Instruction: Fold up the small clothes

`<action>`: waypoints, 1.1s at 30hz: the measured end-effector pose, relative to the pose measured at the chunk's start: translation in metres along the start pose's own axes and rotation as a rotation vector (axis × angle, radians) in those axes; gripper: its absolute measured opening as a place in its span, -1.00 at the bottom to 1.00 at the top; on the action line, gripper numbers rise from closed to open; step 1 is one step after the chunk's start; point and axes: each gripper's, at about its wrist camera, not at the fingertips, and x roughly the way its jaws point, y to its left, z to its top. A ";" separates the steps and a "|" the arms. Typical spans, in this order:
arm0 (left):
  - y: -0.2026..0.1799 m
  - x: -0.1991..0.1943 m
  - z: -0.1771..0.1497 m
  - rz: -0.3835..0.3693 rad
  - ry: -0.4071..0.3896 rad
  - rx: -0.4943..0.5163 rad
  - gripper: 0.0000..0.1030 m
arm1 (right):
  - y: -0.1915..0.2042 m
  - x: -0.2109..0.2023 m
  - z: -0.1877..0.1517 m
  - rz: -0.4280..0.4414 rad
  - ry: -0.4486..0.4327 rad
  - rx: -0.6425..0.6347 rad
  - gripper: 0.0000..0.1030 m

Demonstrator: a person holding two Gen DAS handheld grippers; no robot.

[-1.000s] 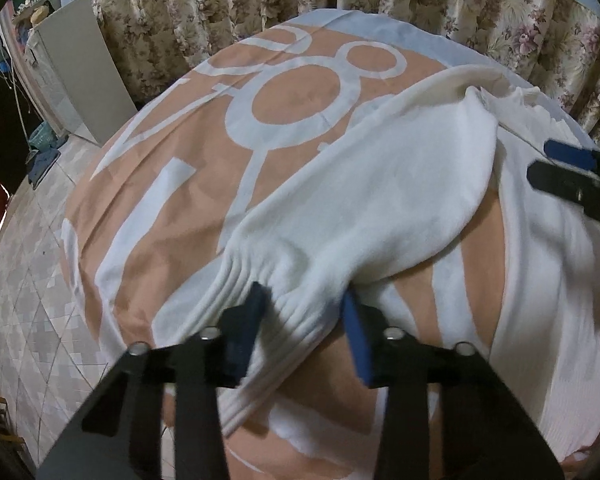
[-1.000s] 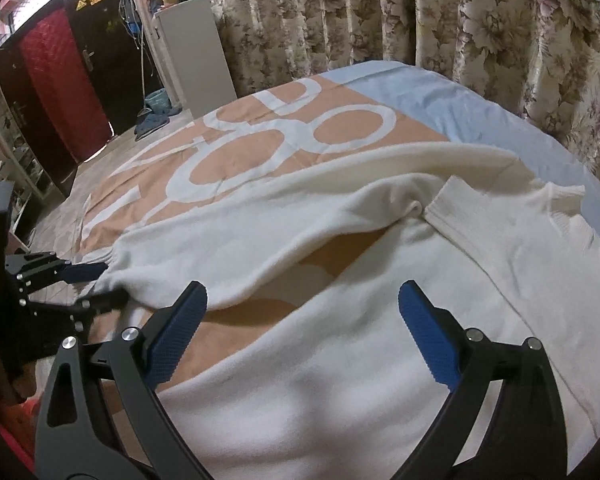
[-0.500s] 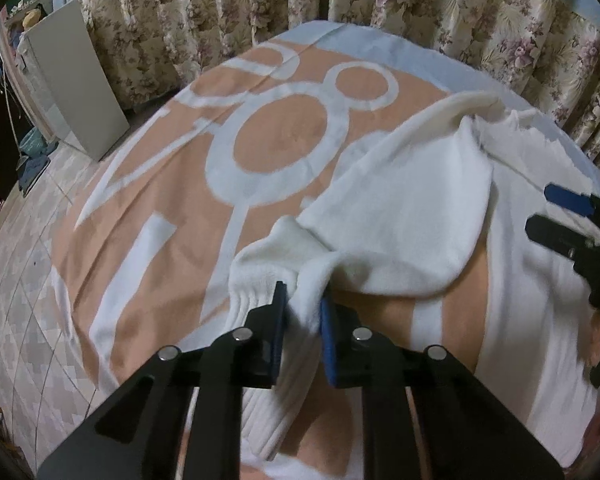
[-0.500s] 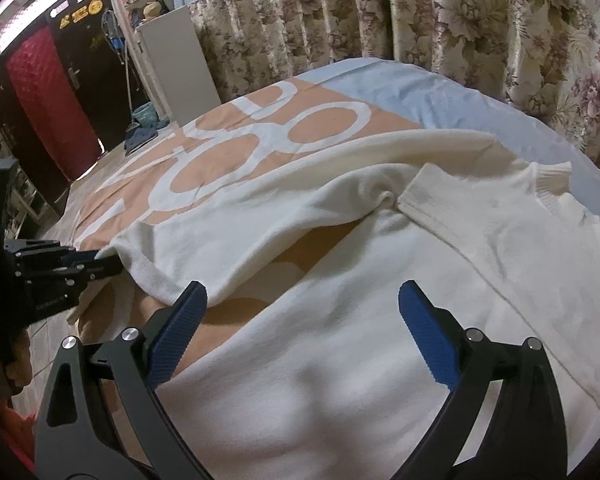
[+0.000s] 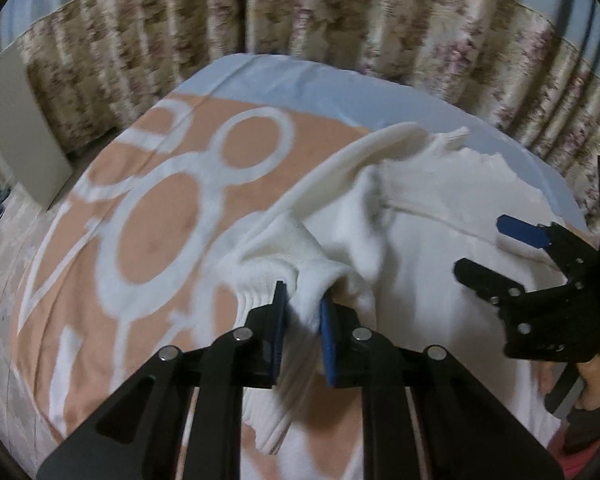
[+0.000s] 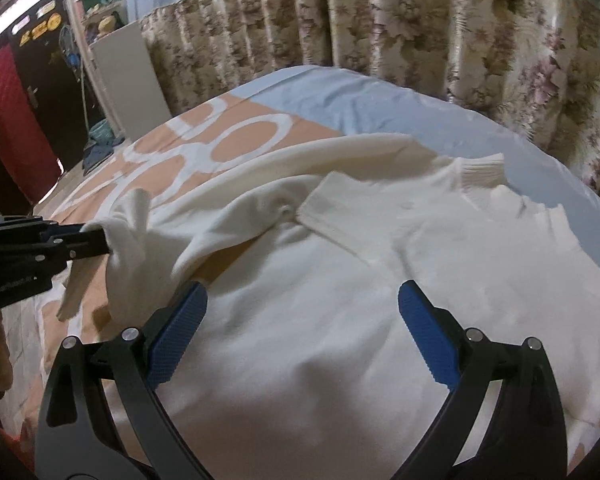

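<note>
A white knit sweater [image 6: 440,248] lies spread on the bed, its body toward the right and its ribbed collar [image 6: 480,170] at the far side. My left gripper [image 5: 303,312] is shut on the ribbed cuff of the sweater's sleeve [image 5: 296,248] and holds it lifted off the bed; in the right wrist view the left gripper [image 6: 100,240] shows at the left edge with the sleeve [image 6: 136,232] bunched at its tip. My right gripper [image 6: 300,328] hovers open over the sweater's body, nothing between its blue pads; the left wrist view shows the right gripper [image 5: 488,248] at the right.
The bed wears an orange cover with white rings [image 5: 160,232] and a pale blue sheet [image 6: 360,104] at the far end. Floral curtains [image 6: 420,32] hang behind. A white board [image 6: 128,80] leans at the left, beside a tiled floor and a dark doorway.
The left gripper closed on the sleeve cuff, then lifted and carried it toward the sweater's body, bunching the sleeve. The right gripper shifted a little over the body, staying open.
</note>
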 end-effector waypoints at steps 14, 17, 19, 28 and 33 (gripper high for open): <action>-0.127 0.073 0.068 -0.152 0.034 0.246 -0.69 | -0.135 -0.041 -0.021 -0.246 -0.023 0.233 0.85; -0.159 0.092 0.077 -0.186 0.053 0.297 -0.69 | -0.154 -0.049 -0.029 -0.277 -0.016 0.271 0.85; -0.174 0.106 0.080 -0.201 0.080 0.322 -0.69 | -0.166 -0.052 -0.035 -0.295 -0.005 0.293 0.85; -0.148 0.092 0.075 -0.209 0.063 0.274 0.54 | -0.179 -0.053 -0.048 -0.295 0.027 0.323 0.85; -0.104 0.059 0.079 -0.206 0.010 0.215 0.64 | -0.172 -0.042 -0.043 -0.266 0.033 0.312 0.85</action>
